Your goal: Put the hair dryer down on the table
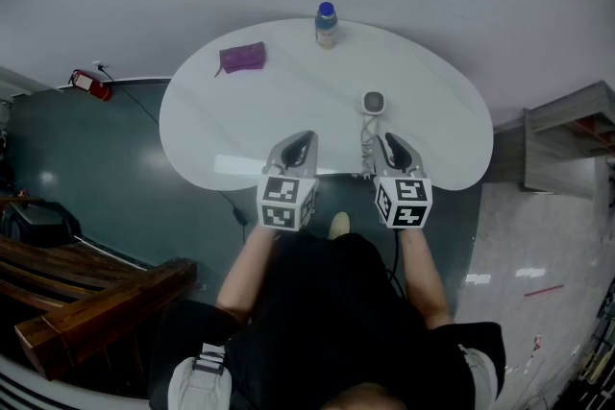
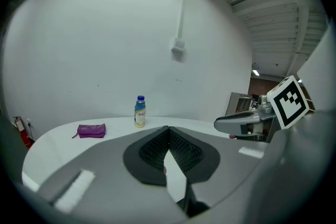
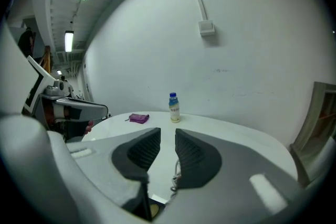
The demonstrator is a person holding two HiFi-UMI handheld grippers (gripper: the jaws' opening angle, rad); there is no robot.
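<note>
The grey hair dryer [image 1: 373, 102] rests on the white oval table [image 1: 231, 130], right of middle, and its pale coiled cord [image 1: 366, 147] trails toward the near edge. My right gripper [image 1: 388, 142] hovers just short of the dryer, beside the cord. Its jaws stand apart with a narrow gap and nothing pressed between them [image 3: 168, 135]; the cord [image 3: 175, 178] shows on the table below that gap. My left gripper [image 1: 306, 138] is over the near edge, left of the cord, with its jaws meeting at the tips [image 2: 168, 129] and holding nothing.
A purple pouch [image 1: 242, 58] lies at the table's far left, and a small blue-capped bottle [image 1: 327, 24] stands at the far edge. A wooden bench [image 1: 96, 293] is on the floor to my left, a grey shelf unit [image 1: 567, 134] to my right.
</note>
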